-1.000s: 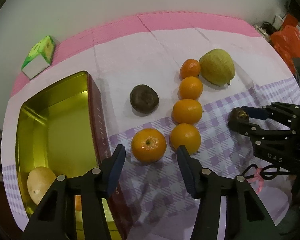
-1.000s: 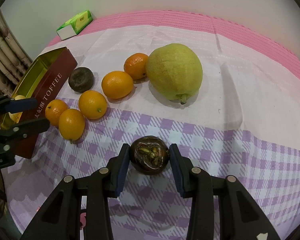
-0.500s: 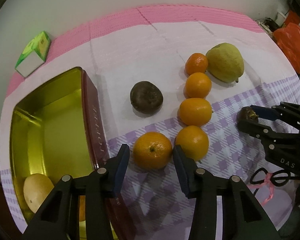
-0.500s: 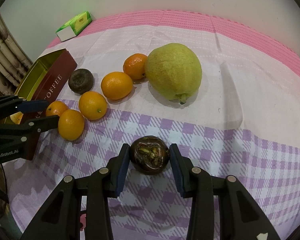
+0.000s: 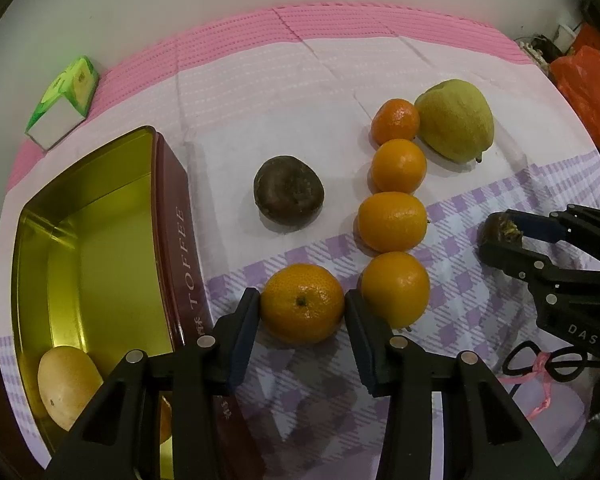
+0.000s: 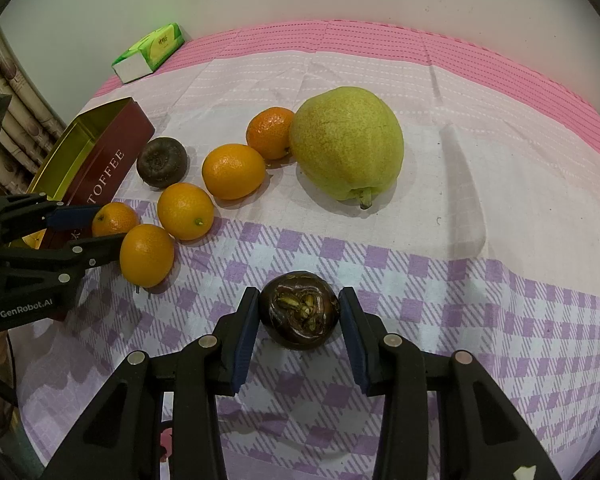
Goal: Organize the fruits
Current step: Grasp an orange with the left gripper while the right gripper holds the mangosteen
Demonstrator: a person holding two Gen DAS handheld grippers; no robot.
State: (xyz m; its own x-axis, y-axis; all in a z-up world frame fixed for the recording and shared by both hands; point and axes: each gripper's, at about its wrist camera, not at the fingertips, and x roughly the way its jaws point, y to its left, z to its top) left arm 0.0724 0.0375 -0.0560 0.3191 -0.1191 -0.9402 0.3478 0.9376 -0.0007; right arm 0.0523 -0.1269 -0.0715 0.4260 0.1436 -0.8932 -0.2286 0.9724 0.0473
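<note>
A home is showing here: a pink checked tablecloth [image 6: 440, 240] is covering the table, with a toffee tin [image 5: 180, 248], tissue pack [image 6: 150, 51] and curtain [image 6: 4, 92] sitting around.

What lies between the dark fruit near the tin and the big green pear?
In the left wrist view, the column of oranges lies between the dark fruit and the pear; the top orange touches the pear.

- Tablecloth [image 6: 440, 280]: pink stripe band at the far edge, pale pink middle, purple-and-white check near.
- Toffee tin [image 5: 172, 216]: maroon outside with pale lettering, gold inside.
- Tangerines [image 5: 302, 303]: bright orange.
- Pear [image 6: 346, 142]: yellow-green, speckled.
- Mangosteens [image 6: 299, 310]: dark brown-purple.
- Tissue box [image 6: 150, 52]: green and white.
- Gripper fingers [image 6: 244, 344]: black with blue pads.
</note>
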